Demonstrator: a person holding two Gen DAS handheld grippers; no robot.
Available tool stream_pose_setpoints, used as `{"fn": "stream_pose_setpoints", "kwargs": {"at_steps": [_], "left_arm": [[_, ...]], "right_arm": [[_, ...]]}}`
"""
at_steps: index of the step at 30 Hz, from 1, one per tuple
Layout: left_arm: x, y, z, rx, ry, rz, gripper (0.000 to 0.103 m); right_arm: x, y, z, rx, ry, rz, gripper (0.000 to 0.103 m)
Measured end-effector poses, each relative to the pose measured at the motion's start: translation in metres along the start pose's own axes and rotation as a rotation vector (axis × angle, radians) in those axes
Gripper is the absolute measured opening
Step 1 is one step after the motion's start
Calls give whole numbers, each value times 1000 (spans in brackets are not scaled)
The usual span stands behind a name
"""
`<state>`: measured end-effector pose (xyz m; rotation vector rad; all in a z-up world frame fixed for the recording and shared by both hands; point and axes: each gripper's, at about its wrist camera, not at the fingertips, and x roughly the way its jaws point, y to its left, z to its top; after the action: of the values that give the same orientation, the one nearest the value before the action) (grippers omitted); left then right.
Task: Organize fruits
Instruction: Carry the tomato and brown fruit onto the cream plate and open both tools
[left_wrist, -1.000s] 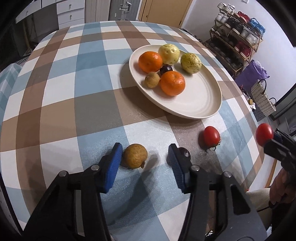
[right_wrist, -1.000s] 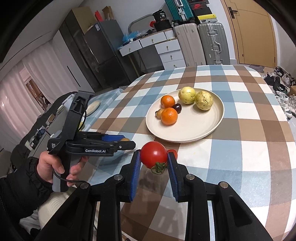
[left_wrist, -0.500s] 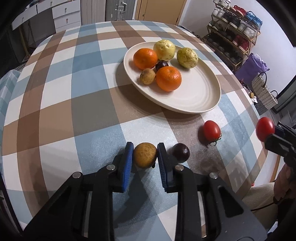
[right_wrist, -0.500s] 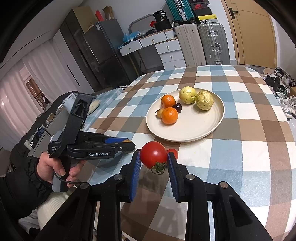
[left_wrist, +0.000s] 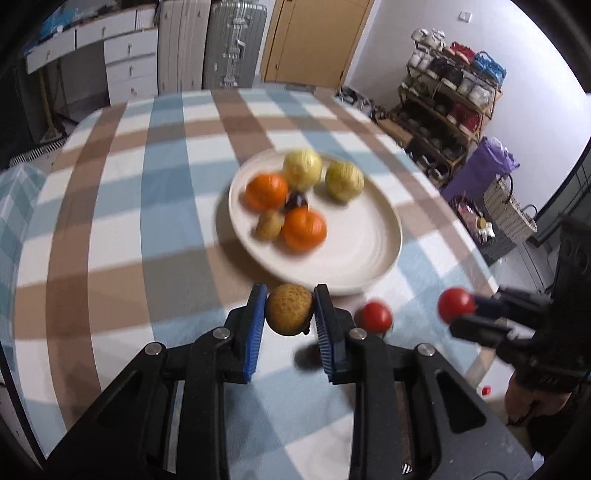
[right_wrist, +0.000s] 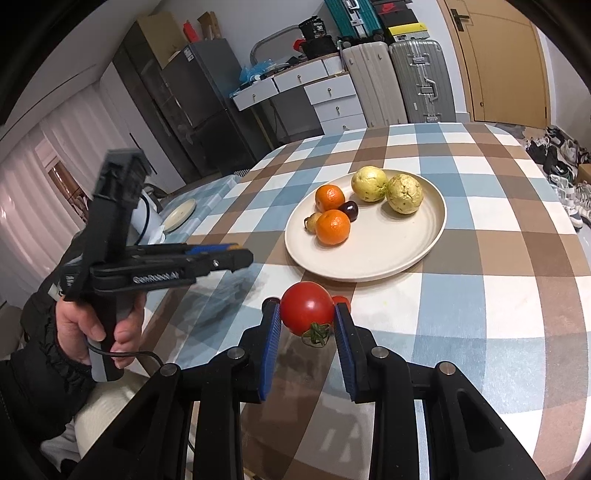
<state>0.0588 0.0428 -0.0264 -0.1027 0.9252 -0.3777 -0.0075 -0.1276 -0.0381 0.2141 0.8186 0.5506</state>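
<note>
Sideways, the right gripper (right_wrist: 307, 319) clamps a tomato (right_wrist: 307, 313), stem down, while the left gripper (left_wrist: 289, 310) clamps a round brown fruit (left_wrist: 289, 309)

round bench (right_wrist: 498, 206) under blue, brown and white check cloth. wooden door (right_wrist: 498, 59) and two upright suitcases (right_wrist: 399, 81) at the far wall. white drawer unit (right_wrist: 328, 96) beside dark cabinet (right_wrist: 173, 99). loaded shoe rack (left_wrist: 450, 96) against white wall.

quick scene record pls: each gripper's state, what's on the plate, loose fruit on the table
left gripper: shut on brown fruit, lifted off table
right gripper: shut on tomato
plate: two oranges, two yellow-green fruits, one dark plum-like fruit, one small brown fruit
loose on tablecloth: second tomato
</note>
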Motion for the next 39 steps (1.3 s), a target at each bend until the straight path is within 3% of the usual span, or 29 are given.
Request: {"fn": "stream_pose_setpoints", "kwargs": {"at_steps": [5, 12, 21, 29, 32, 39], "left_arm": [[6, -16, 36, -6, -35, -52, 23], [46, -41, 73, -6, 6, -111, 23], [110, -37, 88, -95, 66, -158, 24], [148, -27, 96, -124, 106, -127, 24], [159, -24, 99, -129, 113, -82, 24], [160, -28, 102, -129, 113, -106, 25]], "right_arm": [[4, -14, 14, 22, -29, -40, 30], [10, -29, 42, 41, -81, -72, 30], [58, -48, 71, 28, -41, -97, 30], [91, -64, 77, 10, 6, -125, 30], [95, -68, 78, 19, 8, -136, 30], [105, -74, 83, 48, 11, -143, 30]]}}
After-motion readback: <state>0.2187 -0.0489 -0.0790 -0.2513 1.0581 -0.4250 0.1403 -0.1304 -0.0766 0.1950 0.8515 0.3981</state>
